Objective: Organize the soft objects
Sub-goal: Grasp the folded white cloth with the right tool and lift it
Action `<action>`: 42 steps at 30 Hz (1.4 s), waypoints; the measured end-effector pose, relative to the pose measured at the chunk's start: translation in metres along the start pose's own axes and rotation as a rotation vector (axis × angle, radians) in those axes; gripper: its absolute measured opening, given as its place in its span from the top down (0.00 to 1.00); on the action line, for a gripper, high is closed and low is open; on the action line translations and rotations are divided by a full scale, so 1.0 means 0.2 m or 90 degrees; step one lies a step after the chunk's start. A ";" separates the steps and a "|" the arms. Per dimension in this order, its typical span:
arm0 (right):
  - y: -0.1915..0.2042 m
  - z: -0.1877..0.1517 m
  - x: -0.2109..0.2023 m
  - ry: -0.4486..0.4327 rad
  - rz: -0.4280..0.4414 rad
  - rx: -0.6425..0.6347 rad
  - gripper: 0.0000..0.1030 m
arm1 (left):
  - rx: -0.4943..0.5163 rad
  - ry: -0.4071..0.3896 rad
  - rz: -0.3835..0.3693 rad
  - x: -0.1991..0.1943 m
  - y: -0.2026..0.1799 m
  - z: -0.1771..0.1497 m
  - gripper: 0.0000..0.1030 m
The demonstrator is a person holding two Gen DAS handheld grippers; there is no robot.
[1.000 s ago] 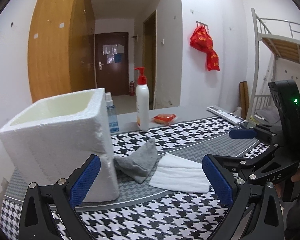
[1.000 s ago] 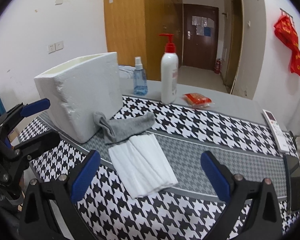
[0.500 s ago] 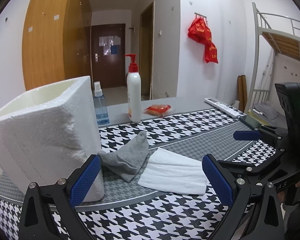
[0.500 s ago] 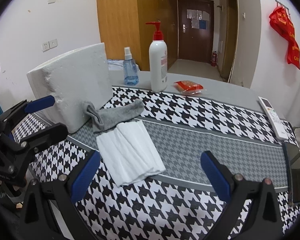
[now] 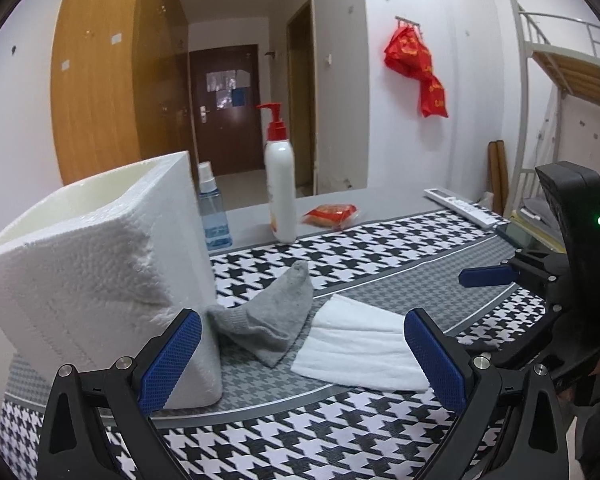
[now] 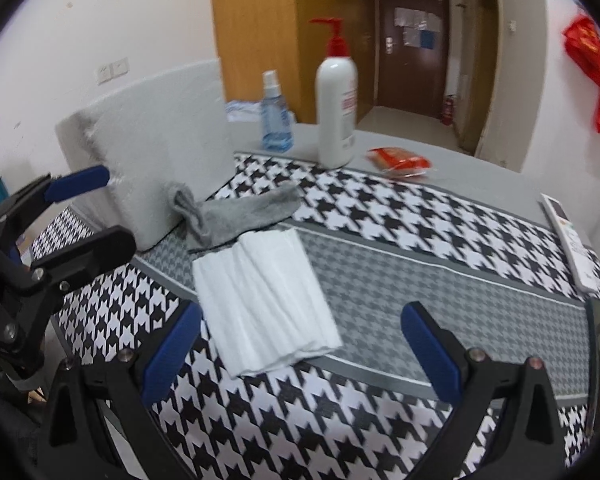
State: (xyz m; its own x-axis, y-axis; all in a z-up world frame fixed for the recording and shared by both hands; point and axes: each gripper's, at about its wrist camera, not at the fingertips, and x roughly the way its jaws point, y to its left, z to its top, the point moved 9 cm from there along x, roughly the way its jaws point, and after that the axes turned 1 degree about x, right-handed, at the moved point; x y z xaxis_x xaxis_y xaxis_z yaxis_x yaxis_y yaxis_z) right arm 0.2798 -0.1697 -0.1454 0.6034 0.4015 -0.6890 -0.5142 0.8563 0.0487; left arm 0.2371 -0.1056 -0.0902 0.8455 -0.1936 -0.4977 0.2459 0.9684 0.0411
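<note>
Both tongs hover low over the near edge of the surface [image 6: 440, 256], each spread wide with nothing between its blue pads. From its own camera the left tongs [image 5: 302, 354] look level across the houndstooth cloth, the left pad [image 5: 171, 364] just in front of the foam box. The right tongs [image 6: 300, 354] tilt slightly downward toward the towel; the left-wrist view shows them side-on at 3 o'clock.

Largest of the things is the white foam box [image 5: 100, 280], open at the top, standing upright at 9 o'clock in the left-wrist view. Next, the folded white towel [image 6: 262, 300] lies flat on the grey band, its long axis running from 11 o'clock to 5 o'clock in the right-wrist view, the near end between the right tongs' pads. A grey sock [image 6: 236, 216] lies just beyond it, touching its far edge; the cuff end leans against the box, the toe points toward 2 o'clock.

Farther back stand a white pump bottle [image 6: 337, 112], a blue spray bottle [image 6: 277, 120], and a red packet [image 6: 398, 160].
</note>
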 end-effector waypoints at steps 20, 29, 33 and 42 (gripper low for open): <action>0.10 -0.05 0.23 0.098 0.013 -0.077 0.21 | 0.001 0.018 -0.010 0.00 0.01 -0.04 0.01; 0.10 -0.06 0.24 0.107 0.014 -0.079 0.40 | 0.005 0.022 -0.014 0.01 -0.03 -0.04 0.01; 0.07 -0.06 0.21 0.104 0.001 -0.076 0.78 | 0.004 0.024 -0.016 0.02 -0.04 -0.03 0.01; -0.03 -0.06 0.15 0.086 0.003 -0.025 0.89 | 0.004 0.042 -0.004 0.08 -0.10 -0.02 0.01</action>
State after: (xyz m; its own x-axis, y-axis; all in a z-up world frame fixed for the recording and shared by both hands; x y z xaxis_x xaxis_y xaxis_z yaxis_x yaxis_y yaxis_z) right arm 0.2932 -0.1661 -0.1759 0.5143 0.3559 -0.7803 -0.5421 0.8399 0.0257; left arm 0.2436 -0.1265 -0.1012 0.8109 -0.1894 -0.5537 0.2551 0.9659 0.0432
